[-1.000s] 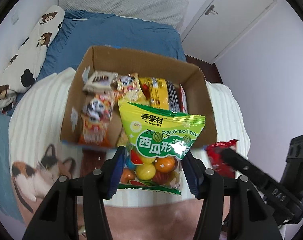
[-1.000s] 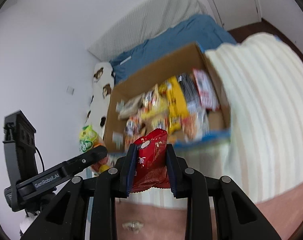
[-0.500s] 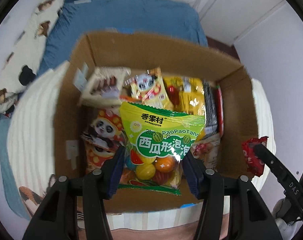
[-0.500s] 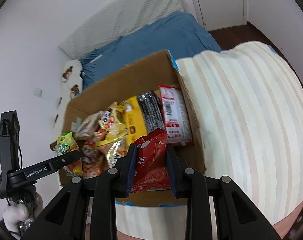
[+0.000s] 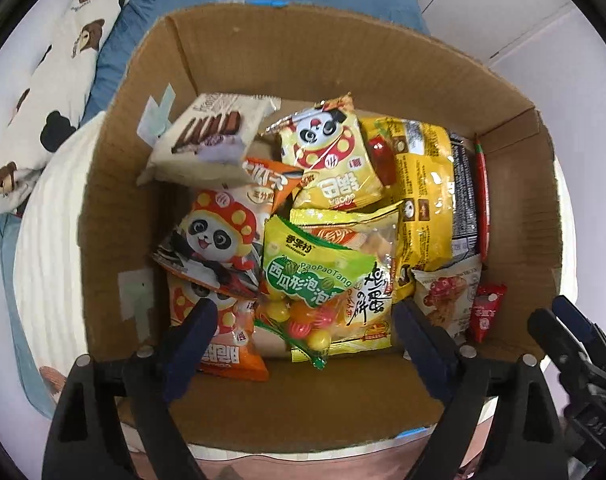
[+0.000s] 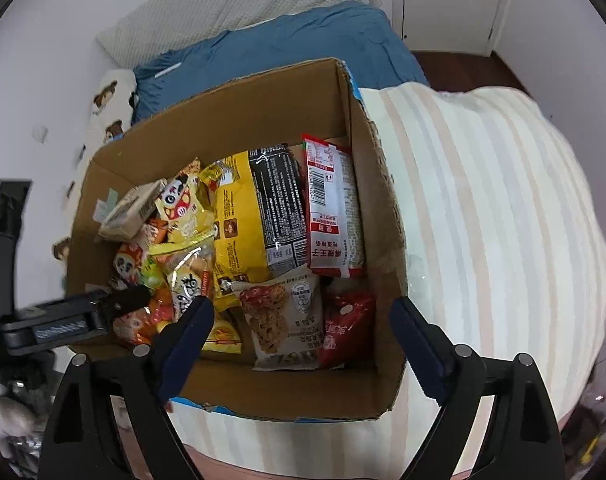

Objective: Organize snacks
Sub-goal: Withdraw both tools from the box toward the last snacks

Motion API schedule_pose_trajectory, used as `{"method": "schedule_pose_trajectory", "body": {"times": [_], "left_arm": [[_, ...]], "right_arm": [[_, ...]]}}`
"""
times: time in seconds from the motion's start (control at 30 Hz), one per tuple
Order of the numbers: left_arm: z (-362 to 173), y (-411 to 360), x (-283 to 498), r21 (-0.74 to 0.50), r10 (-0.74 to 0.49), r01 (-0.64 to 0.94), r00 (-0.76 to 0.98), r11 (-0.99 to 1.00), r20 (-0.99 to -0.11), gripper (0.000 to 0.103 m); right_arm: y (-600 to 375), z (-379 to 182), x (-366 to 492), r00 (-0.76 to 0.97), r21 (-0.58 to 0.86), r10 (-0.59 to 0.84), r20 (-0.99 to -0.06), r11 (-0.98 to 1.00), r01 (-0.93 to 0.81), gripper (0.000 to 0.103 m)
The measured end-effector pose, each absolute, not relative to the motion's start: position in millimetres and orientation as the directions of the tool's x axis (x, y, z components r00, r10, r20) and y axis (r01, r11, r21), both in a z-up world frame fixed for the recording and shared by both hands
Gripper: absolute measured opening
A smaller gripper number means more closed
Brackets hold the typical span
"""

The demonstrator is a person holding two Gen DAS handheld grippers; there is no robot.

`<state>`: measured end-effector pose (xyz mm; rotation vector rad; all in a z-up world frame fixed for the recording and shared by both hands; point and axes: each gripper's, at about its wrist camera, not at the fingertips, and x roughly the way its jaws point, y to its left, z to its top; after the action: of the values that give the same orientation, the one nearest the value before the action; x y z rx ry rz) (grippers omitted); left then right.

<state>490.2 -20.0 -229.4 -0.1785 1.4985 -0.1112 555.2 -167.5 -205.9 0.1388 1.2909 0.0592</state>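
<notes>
1. Left tool (image 5: 305, 324): jaws opening, spread wide over the cardboard box (image 5: 343, 80), pinching nothing; green candy bag (image 5: 303, 280) lying loose on top of the pile below.
2. Right tool (image 6: 301, 326): jaws likewise opening, wide apart, empty; small red packet (image 6: 345, 326) resting in the box's near corner, against the side wall.
3. Judged handling: light, soft, crinkly film bags, slippery and easily crushed; best pinched at a flat sealed edge, not across the puffed middle.
4. Box on a striped blanket (image 6: 483, 220) on the bed, packed nearly full; tall stiff walls close on every side.
5. Open room: straight up only; little bare floor left along the near wall.
</notes>
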Motion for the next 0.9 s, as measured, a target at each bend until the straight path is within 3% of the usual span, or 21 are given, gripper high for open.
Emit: {"method": "schedule_pose_trajectory", "body": {"times": [0.4,0.9], "left_arm": [[-189.1,-14.4,463.8,-0.125,-0.121,-0.008,0.189,0.992,-0.974,0.091],[-116.2,-5.4,386.2,-0.087,-0.080,0.000,0.406,0.996,-0.910,0.091]], "right_arm": [[-154.1,-197.5,544.3,0.275,0.055,0.050,-0.960,0.998,0.012,0.095],[-140.3,-144.7,481.0,0.396,0.041,0.046,-0.917,0.999,-0.022,0.095]]}}
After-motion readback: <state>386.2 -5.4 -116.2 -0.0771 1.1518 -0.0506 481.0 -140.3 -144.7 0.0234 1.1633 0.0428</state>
